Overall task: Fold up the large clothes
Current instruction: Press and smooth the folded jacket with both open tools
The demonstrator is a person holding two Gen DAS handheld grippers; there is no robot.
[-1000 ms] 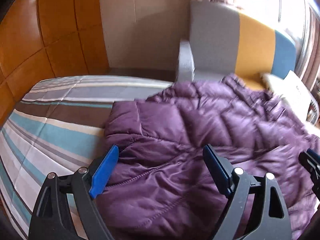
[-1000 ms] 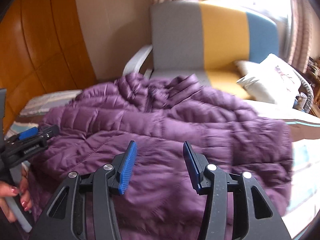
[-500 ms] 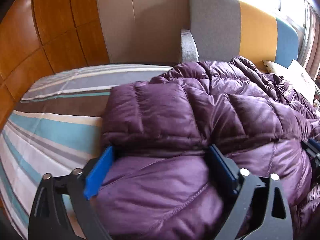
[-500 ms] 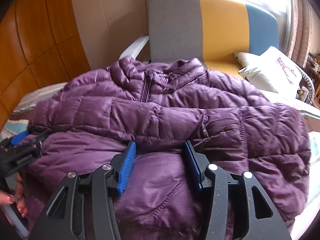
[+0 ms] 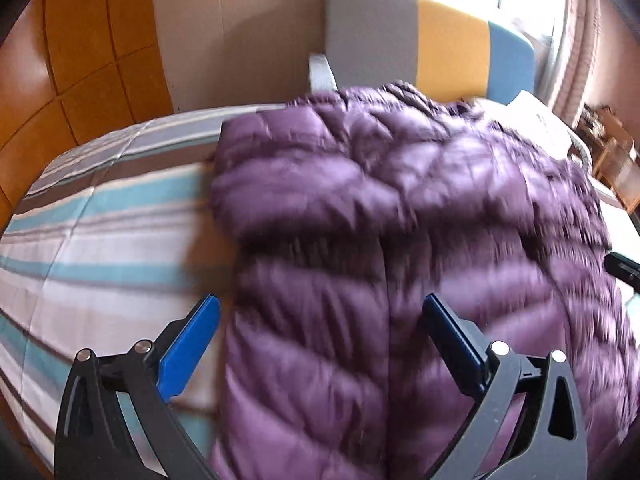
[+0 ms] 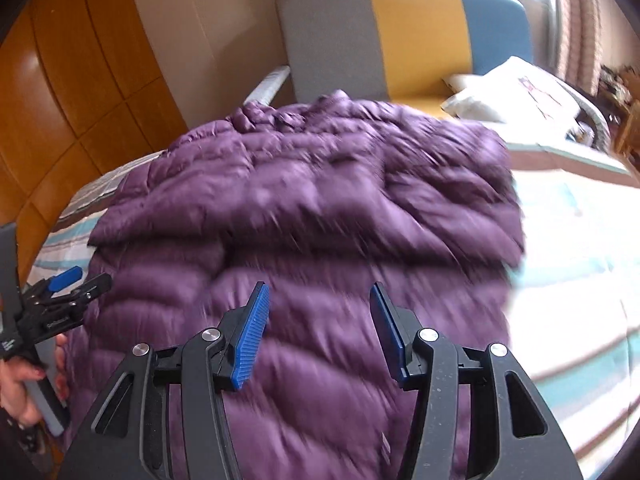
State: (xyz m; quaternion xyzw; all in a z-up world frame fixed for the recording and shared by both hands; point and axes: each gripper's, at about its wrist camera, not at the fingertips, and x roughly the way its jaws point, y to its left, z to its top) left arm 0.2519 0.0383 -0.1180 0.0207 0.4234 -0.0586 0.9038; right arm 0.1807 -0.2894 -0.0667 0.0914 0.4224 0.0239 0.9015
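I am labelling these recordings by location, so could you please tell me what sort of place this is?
Most likely a bedroom in a home. A purple jacket lies on a bed with a striped cover, an armchair with a pillow stands behind it, and curtains hang by a bright window.

Left gripper (image 5: 320, 344): black triangular-cutout frames, silver round screws, smooth blue pads. Right gripper (image 6: 318, 334): same black frames and silver screws, ribbed blue pads (image 6: 250, 338). Hand (image 6: 24, 390) on grey handle: dark-red painted nails.
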